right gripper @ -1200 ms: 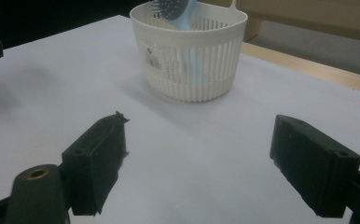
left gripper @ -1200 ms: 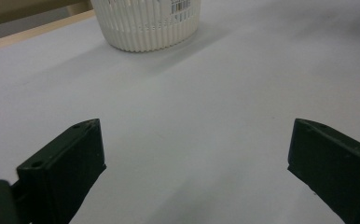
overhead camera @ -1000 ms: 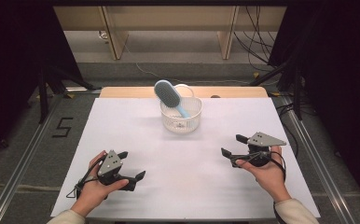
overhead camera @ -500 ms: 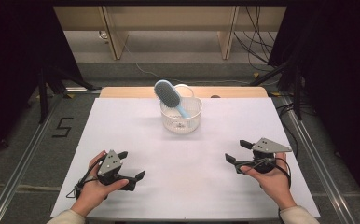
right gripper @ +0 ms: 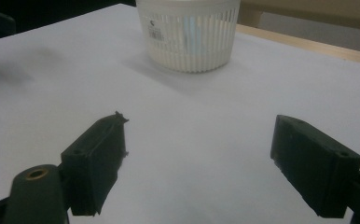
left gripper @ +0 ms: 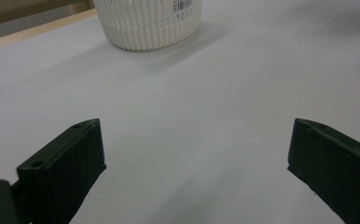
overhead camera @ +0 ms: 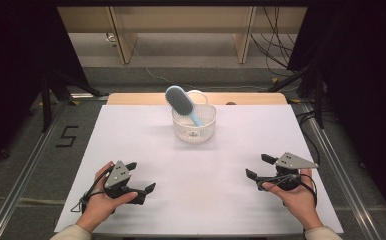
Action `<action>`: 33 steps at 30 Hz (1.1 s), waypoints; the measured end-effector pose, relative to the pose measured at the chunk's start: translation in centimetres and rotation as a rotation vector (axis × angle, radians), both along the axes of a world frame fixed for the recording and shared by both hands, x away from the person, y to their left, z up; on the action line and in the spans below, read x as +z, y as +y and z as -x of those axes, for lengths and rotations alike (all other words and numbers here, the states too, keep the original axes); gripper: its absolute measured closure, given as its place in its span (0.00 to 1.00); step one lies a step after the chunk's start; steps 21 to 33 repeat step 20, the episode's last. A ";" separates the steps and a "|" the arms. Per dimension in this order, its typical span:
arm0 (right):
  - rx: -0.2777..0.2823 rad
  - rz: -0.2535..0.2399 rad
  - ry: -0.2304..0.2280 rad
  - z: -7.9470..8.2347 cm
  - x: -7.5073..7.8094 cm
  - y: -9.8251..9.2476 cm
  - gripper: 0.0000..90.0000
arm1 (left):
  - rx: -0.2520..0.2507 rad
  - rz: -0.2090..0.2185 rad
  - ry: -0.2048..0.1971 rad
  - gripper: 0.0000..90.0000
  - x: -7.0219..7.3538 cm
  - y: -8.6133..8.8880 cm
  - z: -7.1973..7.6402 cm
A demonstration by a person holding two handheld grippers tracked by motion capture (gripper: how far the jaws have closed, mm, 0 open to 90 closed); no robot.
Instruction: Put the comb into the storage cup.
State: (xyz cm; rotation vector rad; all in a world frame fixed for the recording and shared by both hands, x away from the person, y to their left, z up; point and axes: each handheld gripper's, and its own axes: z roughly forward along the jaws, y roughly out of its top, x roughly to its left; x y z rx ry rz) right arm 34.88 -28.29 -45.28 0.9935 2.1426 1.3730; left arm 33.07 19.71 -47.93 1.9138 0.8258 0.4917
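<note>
Left gripper sits low at seven o'clock on the white table sheet, gripped in the person's left hand, grey three-cornered plate on top, black cable trailing off toward the near edge. Its jaws are spread wide, nothing between them. In the left gripper view the left gripper looks along those two black jaws standing far apart over bare white surface, with the ribbed wall of the basket up at twelve o'clock.

Over to five o'clock: the right gripper, held in the person's right hand, jaws likewise released and empty, pointing in toward the centre of the sheet. In the right gripper view the right gripper shows a broad gap between its jaws, and the basket rises at twelve o'clock with a barcode sticker on its side.

Further out, at twelve o'clock on the sheet, well apart from both grippers, stands the small round white slatted plastic basket. A light blue oval hairbrush stands tilted in it, handle down inside, bristled head leaning out over the rim toward eleven o'clock. Beyond that, a wooden table edge runs along the far side.
</note>
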 end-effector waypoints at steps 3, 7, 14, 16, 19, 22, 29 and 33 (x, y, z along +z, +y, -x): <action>-0.002 -0.001 -0.001 0.3 -0.2 -0.2 0.21 | 0.001 -0.001 0.000 0.04 0.0 0.0 0.0; 0.000 0.003 0.000 0.6 -0.5 -0.3 0.21 | 0.001 0.000 -0.001 0.04 0.0 0.1 0.0; 0.006 0.003 -0.004 0.6 -0.8 -0.3 0.21 | 0.000 0.000 -0.001 0.04 0.0 0.1 0.0; 0.010 0.001 -0.007 0.6 -0.8 -0.3 0.22 | 0.000 0.000 -0.001 0.04 0.0 0.1 0.0; 0.017 -0.001 -0.013 0.6 -0.8 -0.2 0.22 | 0.000 -0.001 -0.002 0.04 0.0 0.0 0.0; 0.018 -0.003 -0.014 0.6 -0.9 -0.2 0.21 | 0.002 0.001 -0.003 0.04 0.0 0.0 0.0; 0.018 -0.003 -0.014 0.6 -0.9 -0.2 0.21 | 0.002 0.001 -0.003 0.04 0.0 0.0 0.0; 0.018 -0.003 -0.014 0.6 -0.9 -0.2 0.21 | 0.002 0.001 -0.003 0.04 0.0 0.0 0.0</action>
